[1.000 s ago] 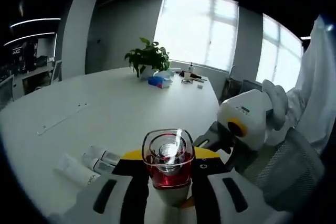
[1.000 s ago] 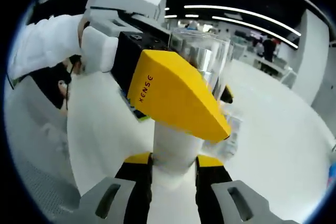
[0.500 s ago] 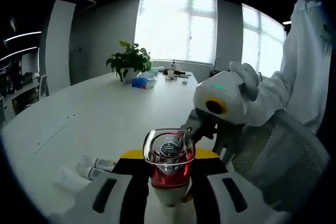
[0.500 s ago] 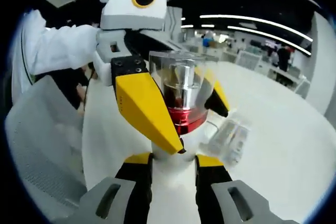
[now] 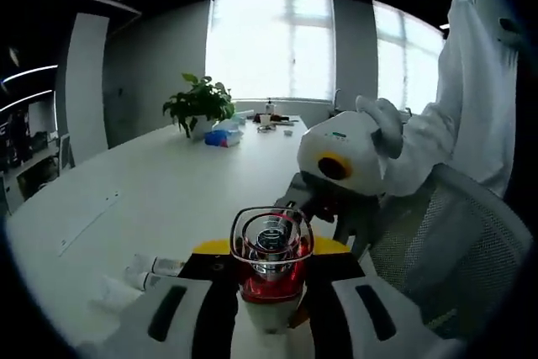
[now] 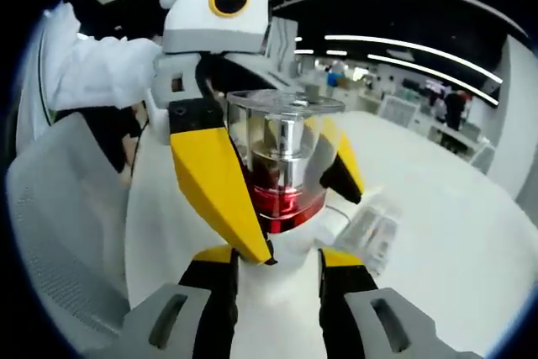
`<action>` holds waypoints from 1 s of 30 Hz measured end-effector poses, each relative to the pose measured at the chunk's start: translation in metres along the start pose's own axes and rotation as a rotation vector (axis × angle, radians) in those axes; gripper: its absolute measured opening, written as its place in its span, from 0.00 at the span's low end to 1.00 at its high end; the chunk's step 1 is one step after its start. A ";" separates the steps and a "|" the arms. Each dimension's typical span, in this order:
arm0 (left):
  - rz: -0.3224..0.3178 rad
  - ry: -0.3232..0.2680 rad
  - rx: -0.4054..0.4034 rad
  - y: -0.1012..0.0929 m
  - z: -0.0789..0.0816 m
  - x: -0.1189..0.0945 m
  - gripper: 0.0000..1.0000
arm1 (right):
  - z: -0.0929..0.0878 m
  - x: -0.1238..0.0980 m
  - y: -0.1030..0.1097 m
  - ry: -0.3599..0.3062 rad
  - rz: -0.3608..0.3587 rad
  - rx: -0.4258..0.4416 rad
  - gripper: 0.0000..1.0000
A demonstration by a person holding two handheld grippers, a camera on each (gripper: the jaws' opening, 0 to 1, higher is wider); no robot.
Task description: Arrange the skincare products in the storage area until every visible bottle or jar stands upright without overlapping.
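Where jaws clamp it, bottle [image 6: 282, 182] base hidden; tubes [image 5: 143, 271] blurred.

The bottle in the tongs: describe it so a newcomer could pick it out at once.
Start at the white table and come to its near edge, where both tongs meet. The bottle is held between them, white-bodied with a red collar under a clear cap, unlike the pale tubes lying flat on the table.

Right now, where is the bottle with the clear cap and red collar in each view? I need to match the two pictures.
Left gripper view: the bottle sits low at centre, seen from above, between that view's own jaws.
Right gripper view: the bottle is at centre, seen from the side, with the left gripper closed on its red collar and the right gripper's jaws on its white body.
Shared landmark: the tubes lying on the white table.
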State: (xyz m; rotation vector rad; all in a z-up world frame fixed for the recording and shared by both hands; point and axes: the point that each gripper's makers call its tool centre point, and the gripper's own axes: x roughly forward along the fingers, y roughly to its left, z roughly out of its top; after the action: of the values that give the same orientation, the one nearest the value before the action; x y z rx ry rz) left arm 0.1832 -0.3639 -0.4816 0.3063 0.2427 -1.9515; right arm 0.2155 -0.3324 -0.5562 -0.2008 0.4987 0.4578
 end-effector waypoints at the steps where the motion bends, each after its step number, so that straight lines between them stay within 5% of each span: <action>1: 0.000 0.002 0.000 0.000 0.000 0.000 0.25 | 0.000 0.001 0.001 -0.002 0.006 0.007 0.26; 14: 0.000 -0.007 -0.016 0.006 -0.001 -0.002 0.26 | 0.000 0.004 0.000 -0.007 0.005 0.022 0.25; 18: 0.034 -0.084 -0.061 0.013 0.016 -0.009 0.35 | 0.000 0.004 0.000 -0.005 0.003 0.023 0.25; 30: 0.086 -0.040 -0.052 0.008 0.012 -0.026 0.29 | 0.000 0.004 0.001 -0.001 -0.005 0.023 0.25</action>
State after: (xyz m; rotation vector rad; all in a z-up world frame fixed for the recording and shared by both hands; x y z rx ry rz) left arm 0.1986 -0.3483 -0.4622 0.2392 0.2498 -1.8619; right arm 0.2183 -0.3304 -0.5578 -0.1792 0.5025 0.4470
